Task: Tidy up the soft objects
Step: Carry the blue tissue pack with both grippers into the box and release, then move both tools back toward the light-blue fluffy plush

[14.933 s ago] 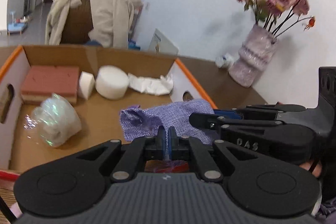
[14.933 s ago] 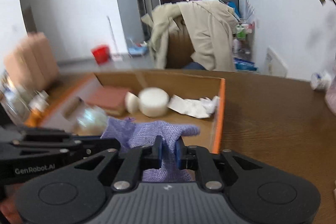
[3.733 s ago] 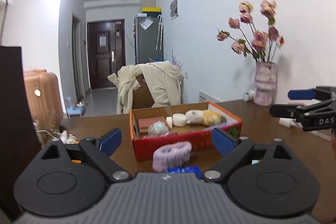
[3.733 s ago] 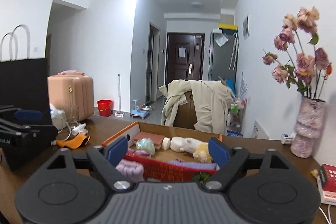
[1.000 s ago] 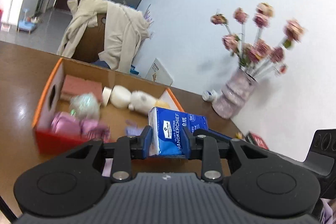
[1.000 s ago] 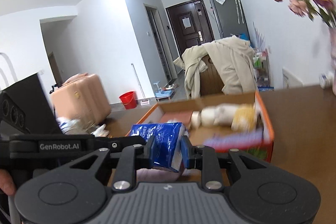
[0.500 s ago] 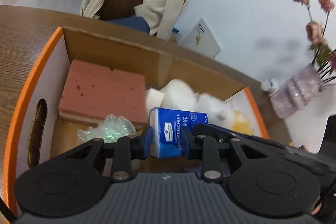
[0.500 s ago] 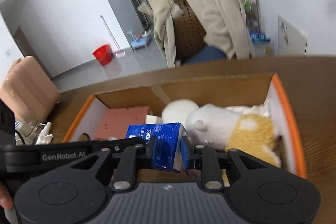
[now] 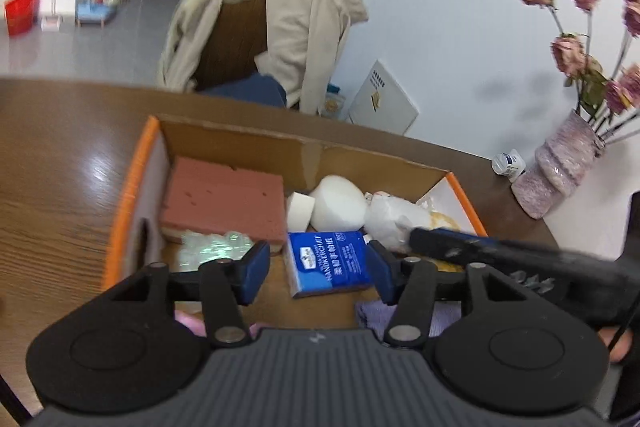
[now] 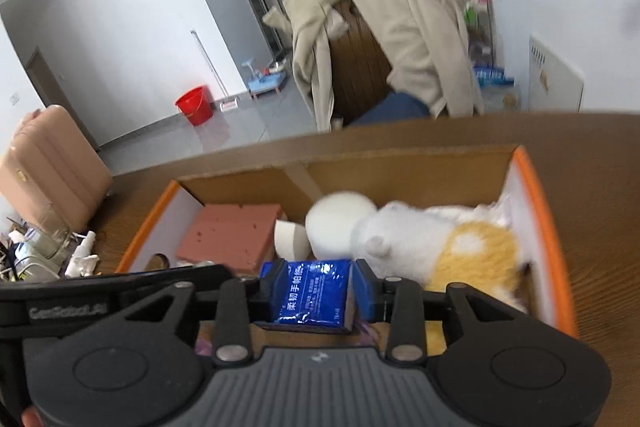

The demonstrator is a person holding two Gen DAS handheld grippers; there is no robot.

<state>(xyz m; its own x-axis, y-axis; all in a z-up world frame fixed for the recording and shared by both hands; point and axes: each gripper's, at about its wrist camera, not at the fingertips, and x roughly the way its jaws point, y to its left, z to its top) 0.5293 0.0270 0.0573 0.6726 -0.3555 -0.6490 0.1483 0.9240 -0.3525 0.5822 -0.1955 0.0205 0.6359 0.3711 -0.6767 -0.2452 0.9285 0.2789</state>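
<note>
Releasing the blue tissue pack [image 9: 327, 263] over the cardboard box [image 9: 132, 183], we have the left gripper [image 9: 318, 269] spread wide, its pads clear of the pack on both sides. The right gripper [image 10: 310, 291] looks parted too, with pads just beside the pack's edges; we cannot tell whether they touch it.

The pack sits in the near middle of the box, just near of the pink sponge [image 9: 224, 201] and the white foam pieces [image 9: 338, 203], left of the plush toy [image 10: 436, 247].

Our worry: if a right pad is dragging on the wrapper, pulling away could tip the pack onto the toy or tug it back out. A low retreat could also clip the box's near wall.

Both grippers angle downward into the box from the near side, the right one crossing in front of the left's view.
</note>
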